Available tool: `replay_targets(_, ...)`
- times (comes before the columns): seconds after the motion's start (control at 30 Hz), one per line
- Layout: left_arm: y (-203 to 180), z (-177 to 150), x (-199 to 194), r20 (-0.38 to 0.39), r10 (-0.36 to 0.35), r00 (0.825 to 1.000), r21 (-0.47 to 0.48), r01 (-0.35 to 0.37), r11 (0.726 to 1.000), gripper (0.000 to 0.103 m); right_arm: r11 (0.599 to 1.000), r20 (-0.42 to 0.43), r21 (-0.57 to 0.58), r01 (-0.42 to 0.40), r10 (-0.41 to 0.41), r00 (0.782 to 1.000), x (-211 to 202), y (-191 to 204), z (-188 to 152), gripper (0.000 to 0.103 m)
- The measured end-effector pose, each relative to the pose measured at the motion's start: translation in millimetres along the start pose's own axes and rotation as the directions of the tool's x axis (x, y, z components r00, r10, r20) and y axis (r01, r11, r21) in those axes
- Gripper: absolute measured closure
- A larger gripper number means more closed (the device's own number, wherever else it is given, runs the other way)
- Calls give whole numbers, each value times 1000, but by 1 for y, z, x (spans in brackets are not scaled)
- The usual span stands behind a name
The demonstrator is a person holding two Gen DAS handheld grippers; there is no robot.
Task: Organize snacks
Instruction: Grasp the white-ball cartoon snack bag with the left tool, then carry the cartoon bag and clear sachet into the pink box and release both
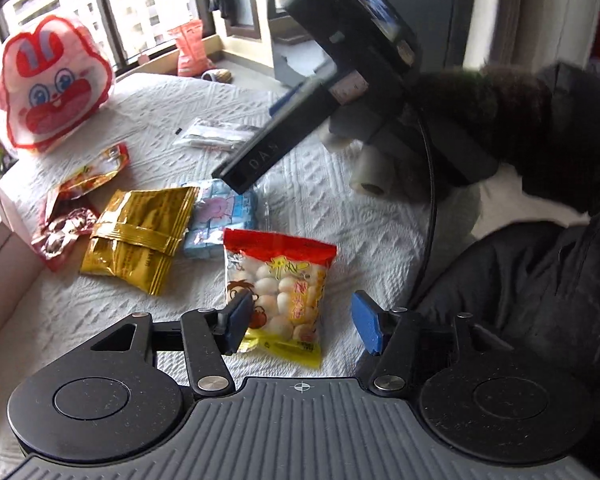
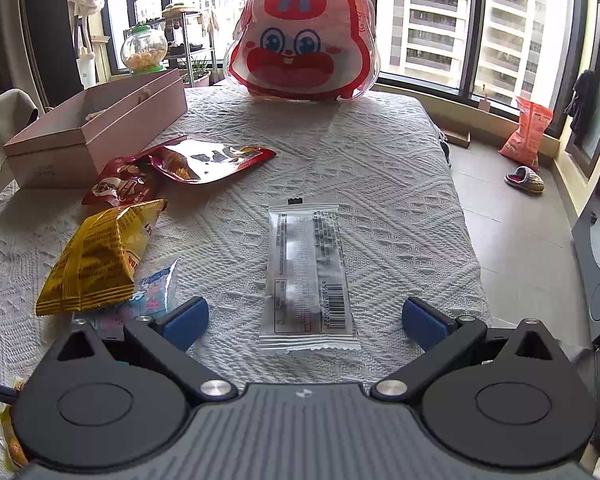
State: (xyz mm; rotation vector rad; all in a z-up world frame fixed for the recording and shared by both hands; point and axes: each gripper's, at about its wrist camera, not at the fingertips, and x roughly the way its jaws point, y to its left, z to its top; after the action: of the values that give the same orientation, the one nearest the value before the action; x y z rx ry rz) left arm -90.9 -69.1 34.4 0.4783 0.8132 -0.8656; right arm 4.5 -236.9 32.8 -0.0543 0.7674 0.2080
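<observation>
Several snack packs lie before me on the white tablecloth [image 1: 340,208]. From my left wrist, my left claw [image 1: 304,326] stands partly spread and empty, its blue pads clear of the egg-snack bag [image 1: 278,280], which lies flat between them and reaches toward 12 o'clock. At 10 o'clock of that bag sits the gold packet [image 1: 140,236], with the pale blue pack [image 1: 222,220] just beside it and a red wrapper [image 1: 80,200] further at 10. The rabbit-face bag [image 1: 52,84] stands upright at 11 o'clock. My right tool [image 1: 340,64] hangs over the cloth at 1 o'clock.

From my right wrist, my right claw [image 2: 304,322] is spread wide, holding nothing; the silver bar wrapper [image 2: 306,276] lies lengthwise between its pads, touching neither. The rabbit-face bag is at 12 o'clock, the pink box [image 2: 96,140] at 10, and the gold packet at 9.
</observation>
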Motion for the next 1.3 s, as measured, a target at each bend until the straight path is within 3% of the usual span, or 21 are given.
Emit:
replay_targets(0.13, 13, 3, 8, -22, 97, 995, -37, -98, 994, 42, 1000, 0, 0, 0, 0, 1000, 0, 0, 0, 0)
replay_targets(0.33, 16, 5, 21, -44, 33, 998, -39, -34, 999, 38, 1000, 0, 0, -1, 1, 1000, 0, 0, 0, 0)
replay_targets(0.5, 29, -3, 20, 4, -15, 1000, -164, 15, 986, 37, 1000, -9, -5, -14, 14, 1000, -1, -2, 1, 0)
replay_targets(0.63, 43, -15, 7, 42, 36, 998, -304, -21, 952, 46, 999, -56, 15, -48, 49, 997, -5, -5, 6, 1)
replay_targets(0.73, 59, -27, -14, 77, 118, 990, -396, -78, 915, 46, 993, -50, 41, -108, 110, 993, -14, -14, 13, 14)
replay_targets(0.83, 72, -39, -33, 101, 152, 983, -461, -89, 883, 46, 991, -5, 122, -59, 60, 998, -11, -25, 30, 16)
replay_targets(0.9, 77, -46, -42, 115, 175, 978, -492, -97, 865, 46, 990, -36, 137, -45, 50, 998, 5, -28, 42, 29)
replay_targets(0.93, 82, -49, -45, 122, 182, 976, -507, -96, 856, 46, 990, -61, 129, -47, 55, 997, 13, -28, 46, 37)
replay_targets(1.0, 89, -55, -49, 131, 187, 974, -540, -88, 837, 46, 996, -88, 87, -25, 33, 996, 25, -19, 49, 39)
replay_targets(1.07, 96, -62, -53, 135, 197, 971, -572, -86, 815, 46, 1000, -102, -12, 8, -9, 995, 28, -4, 51, 49)
replay_targets(1.1, 99, -64, -57, 140, 207, 968, -584, -88, 807, 46, 999, -108, -48, 9, -14, 994, 27, 2, 52, 66)
replay_targets(1.17, 104, -71, -70, 164, 236, 958, -603, -92, 793, 46, 997, -135, -68, -32, 22, 991, 15, 10, 56, 67)
replay_targets(1.3, 118, -78, -102, 219, 322, 921, -643, -112, 757, 46, 988, -54, -85, -126, 122, 991, -40, 26, 69, 67)
